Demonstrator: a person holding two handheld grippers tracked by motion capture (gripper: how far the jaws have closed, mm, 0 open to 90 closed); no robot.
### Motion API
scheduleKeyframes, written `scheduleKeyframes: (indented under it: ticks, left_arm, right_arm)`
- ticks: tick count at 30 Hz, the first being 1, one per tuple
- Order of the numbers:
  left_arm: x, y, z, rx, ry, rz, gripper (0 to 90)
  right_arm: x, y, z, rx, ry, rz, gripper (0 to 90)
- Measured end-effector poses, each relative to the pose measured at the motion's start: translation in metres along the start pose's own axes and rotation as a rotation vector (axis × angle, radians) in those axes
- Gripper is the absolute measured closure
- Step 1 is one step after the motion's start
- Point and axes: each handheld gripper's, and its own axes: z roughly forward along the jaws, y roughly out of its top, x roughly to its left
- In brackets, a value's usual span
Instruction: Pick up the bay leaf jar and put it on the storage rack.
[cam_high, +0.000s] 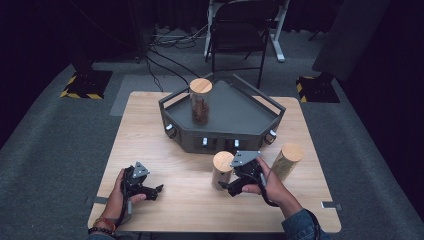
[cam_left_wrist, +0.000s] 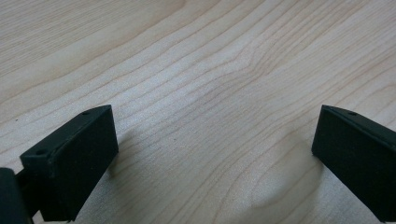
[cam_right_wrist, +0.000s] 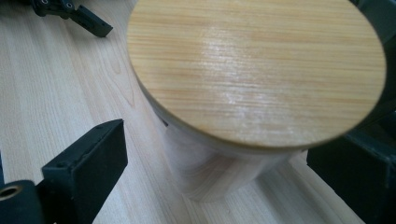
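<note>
Reaching with the right gripper (cam_high: 231, 188) for the near jar (cam_high: 222, 170), a clear one with a round wooden lid.

The near jar stands upright on the wooden table (cam_high: 190, 200), just in front of the dark tray (cam_high: 220, 137), and in the right gripper view it (cam_right_wrist: 252, 70) sits between the 2 black jaws, which are spread wide with a gap on the left side; whether the right jaw touches the glass cannot be told. The left gripper (cam_high: 150, 191) rests low over bare wood near the table's front left, its jaws wide apart and holding nothing. A 2nd jar (cam_high: 287, 160) stands just right of the right hand, and a 3rd (cam_high: 200, 100), with dark contents, stands on the tray.
</note>
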Motion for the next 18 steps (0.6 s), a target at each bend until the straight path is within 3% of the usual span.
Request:
scheduleKeyframes:
  ticks: [9, 18]
  left_arm:
    - [0.0, 0.0, 0.0, 0.0, 0.0, 0.0, 0.0]
    - [0.0, 0.0, 0.0, 0.0, 0.0, 0.0, 0.0]
  right_arm:
    - [-0.005, -0.001, 0.006, -0.016, 0.021, 0.043, 9.6]
    - [-0.004, 0.0, 0.013, -0.007, 0.017, 0.029, 22.2]
